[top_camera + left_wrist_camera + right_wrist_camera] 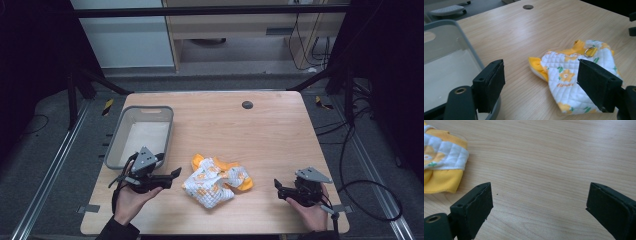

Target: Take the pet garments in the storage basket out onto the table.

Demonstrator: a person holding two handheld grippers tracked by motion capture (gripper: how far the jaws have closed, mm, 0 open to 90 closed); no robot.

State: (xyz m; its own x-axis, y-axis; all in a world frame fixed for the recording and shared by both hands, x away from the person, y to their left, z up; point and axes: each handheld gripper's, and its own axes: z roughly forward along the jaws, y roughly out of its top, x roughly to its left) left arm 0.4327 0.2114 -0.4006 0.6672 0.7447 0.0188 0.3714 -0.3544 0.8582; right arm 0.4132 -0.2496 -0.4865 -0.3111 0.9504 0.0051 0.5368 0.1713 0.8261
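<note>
We see the left gripper [176,173] with its jaws spread wide and nothing between them; its fingertips [491,82] sit just short of the garment's near edge, not touching it. The right gripper [276,186] is also wide open over bare wood, holding nothing, well apart from the cloth.

The garment [216,183], a small quilted white piece with yellow flowers and yellow trim, lies crumpled on the table [270,130] between our two grippers, nearer the front edge. Its long axis runs roughly left to right, tilted a little. A metal ring [589,52] shows on its yellow strap. The grey bin [117,140] stands at the left, beside the left gripper.
</note>
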